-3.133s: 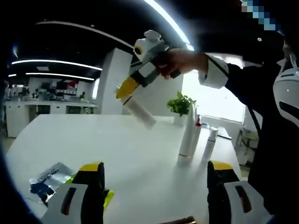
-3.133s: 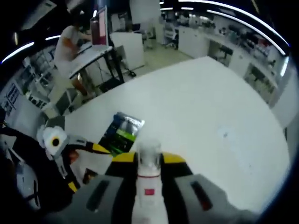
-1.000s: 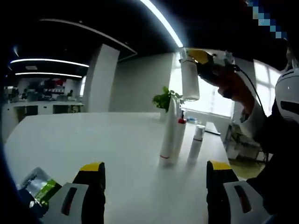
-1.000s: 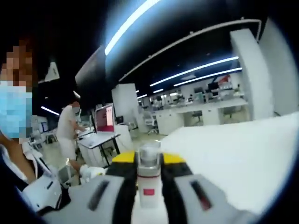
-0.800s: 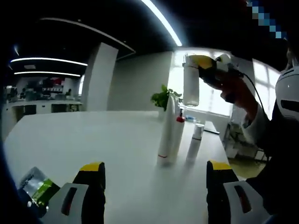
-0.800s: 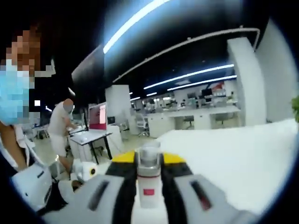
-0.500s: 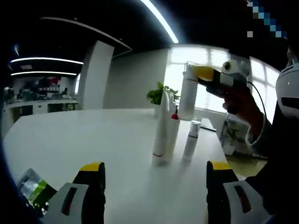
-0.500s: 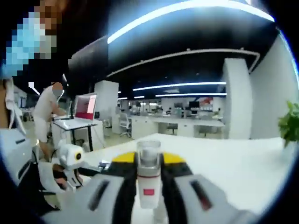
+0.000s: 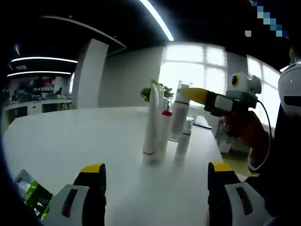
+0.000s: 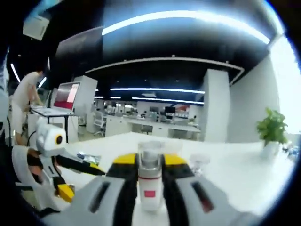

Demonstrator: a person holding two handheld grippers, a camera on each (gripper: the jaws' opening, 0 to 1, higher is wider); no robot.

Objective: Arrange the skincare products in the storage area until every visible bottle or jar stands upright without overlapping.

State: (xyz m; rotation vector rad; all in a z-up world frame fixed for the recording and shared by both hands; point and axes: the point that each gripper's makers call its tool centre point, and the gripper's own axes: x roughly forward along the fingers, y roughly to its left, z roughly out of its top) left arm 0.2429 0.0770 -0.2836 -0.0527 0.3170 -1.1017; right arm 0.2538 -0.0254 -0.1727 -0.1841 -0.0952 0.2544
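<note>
We hold a white bottle upright beside the standing group on the white surface.

In the left gripper view, our right claw (image 9: 184,92) comes in from the right, pinching a white bottle (image 9: 178,113) near its top; the bottle stands upright just behind and to the right of the tall white tube (image 9: 151,123), which is our landmark on the surface (image 9: 70,141). A red-capped bottle (image 9: 163,132) stands touching the tube's right side, and a small white bottle (image 9: 183,141) stands just right of that. We cannot tell whether the held bottle touches the surface. Our left claw (image 9: 157,176) is spread, pinching nothing, near the tube's front. A green packet (image 9: 30,195) lies well left of the tube. In the right gripper view, the right claw (image 10: 149,162) grips the bottle (image 10: 149,181) between its jaws, and the left claw (image 10: 91,169) shows at the left.
</note>
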